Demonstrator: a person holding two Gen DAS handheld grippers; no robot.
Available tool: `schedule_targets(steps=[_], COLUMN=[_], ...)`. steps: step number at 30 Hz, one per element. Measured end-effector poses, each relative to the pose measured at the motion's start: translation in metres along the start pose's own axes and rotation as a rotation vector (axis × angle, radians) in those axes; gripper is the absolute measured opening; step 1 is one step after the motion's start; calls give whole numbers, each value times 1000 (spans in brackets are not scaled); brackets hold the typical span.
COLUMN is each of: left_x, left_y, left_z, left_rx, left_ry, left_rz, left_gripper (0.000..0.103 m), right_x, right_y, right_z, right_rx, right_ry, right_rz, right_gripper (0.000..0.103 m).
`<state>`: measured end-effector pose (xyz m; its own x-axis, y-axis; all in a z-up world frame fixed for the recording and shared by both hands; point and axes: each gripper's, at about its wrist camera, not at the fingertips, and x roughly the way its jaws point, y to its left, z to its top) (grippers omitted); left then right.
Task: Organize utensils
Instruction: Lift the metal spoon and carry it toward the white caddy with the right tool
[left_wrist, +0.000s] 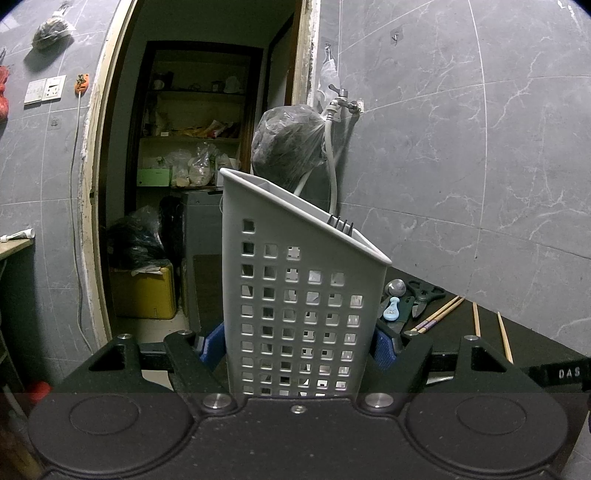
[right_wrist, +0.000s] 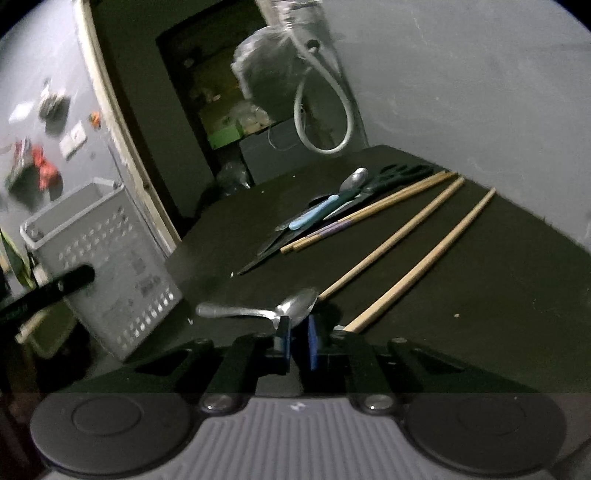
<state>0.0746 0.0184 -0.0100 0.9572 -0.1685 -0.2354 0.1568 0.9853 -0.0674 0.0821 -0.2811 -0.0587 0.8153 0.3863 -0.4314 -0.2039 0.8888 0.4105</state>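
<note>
The left tongs (left_wrist: 295, 347) clamp the perforated utensil holder (left_wrist: 295, 295) steady so the right tongs (right_wrist: 297, 332), pinching a metal spoon (right_wrist: 273, 310) by its neck, can drop it in.

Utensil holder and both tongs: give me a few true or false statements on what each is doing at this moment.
1. The left tongs grip the grey utensil holder by its sides. True.
2. The right tongs hold a chopstick. False: they are shut on a metal spoon, pinched near its bowl.
3. The utensil holder has nothing in it. False: dark fork tines stick up above its rim.
4. Several chopsticks lie loose on the dark table. True.
5. The scissors sit inside the holder. False: they lie on the table beside a blue-handled utensil.
</note>
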Motion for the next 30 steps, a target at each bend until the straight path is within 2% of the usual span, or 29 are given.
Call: schedule_targets(steps=[4, 8, 10, 12, 14, 22, 25, 30], left_x=[0, 0, 0, 0, 0, 0, 0, 0], left_y=[0, 0, 0, 1, 1, 0, 0, 0], left_z=[0, 0, 0, 0, 0, 0, 0, 0], left_rx=[1, 1, 1, 1, 1, 1, 3, 1], left_ry=[0, 0, 0, 0, 1, 0, 0, 0], left_rz=[0, 0, 0, 0, -1, 0, 0, 1], left_gripper=[77, 77, 77, 77, 77, 77, 77, 77], right_x=[5, 7, 10, 14, 16, 16, 13, 0], right_y=[-12, -14, -12, -11, -9, -6, -3, 9], right_z=[5, 9, 11, 12, 12, 9, 8, 12], right_rx=[87, 117, 124, 132, 133, 125, 105, 48], right_ry=[1, -17, -22, -27, -30, -29, -67, -178], right_rz=[34, 23, 11, 2, -19, -28, -37, -57], right_gripper=[15, 36, 37, 35, 27, 9, 6, 4])
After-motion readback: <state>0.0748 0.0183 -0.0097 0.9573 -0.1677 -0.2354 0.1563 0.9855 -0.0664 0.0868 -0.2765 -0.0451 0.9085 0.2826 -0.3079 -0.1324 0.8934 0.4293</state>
